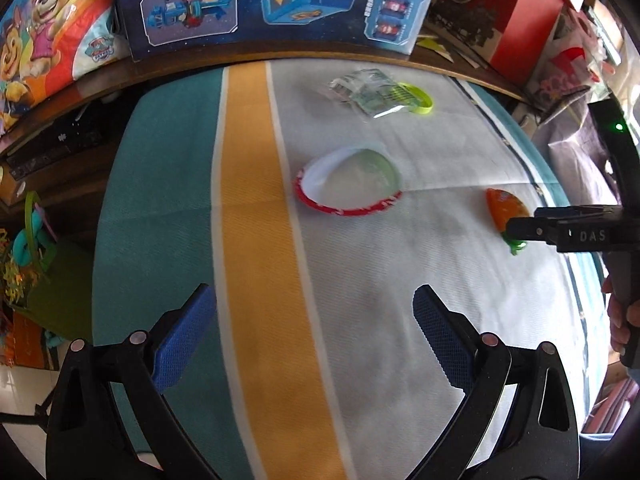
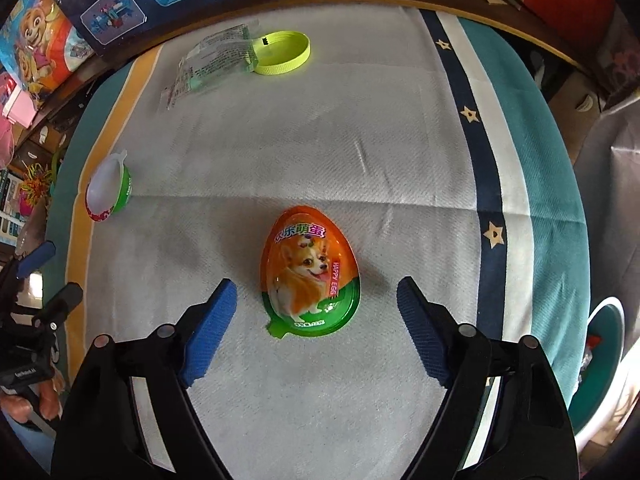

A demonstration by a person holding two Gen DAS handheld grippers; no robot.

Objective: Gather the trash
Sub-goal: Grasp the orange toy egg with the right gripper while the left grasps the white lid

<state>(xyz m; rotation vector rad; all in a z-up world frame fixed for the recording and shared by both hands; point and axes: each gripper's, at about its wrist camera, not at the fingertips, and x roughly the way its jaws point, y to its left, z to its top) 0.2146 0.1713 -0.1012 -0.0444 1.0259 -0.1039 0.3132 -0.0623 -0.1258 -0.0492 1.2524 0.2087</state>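
Beyond the egg-shaped wrapper (image 2: 310,276), a clear packet (image 2: 210,62) is partly hiding what I'm guessing is a lime lid (image 2: 282,53). I'm holding the right gripper (image 2: 316,330) spread wide, the egg lying between its pads; my left gripper (image 1: 314,334) is hanging open too.

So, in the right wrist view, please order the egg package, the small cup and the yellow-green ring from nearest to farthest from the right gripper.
1. Egg package: between the open fingers of the right gripper, on the tablecloth.
2. Small cup: on its side, far left.
3. Yellow-green ring: at the far edge, beside a clear wrapper.
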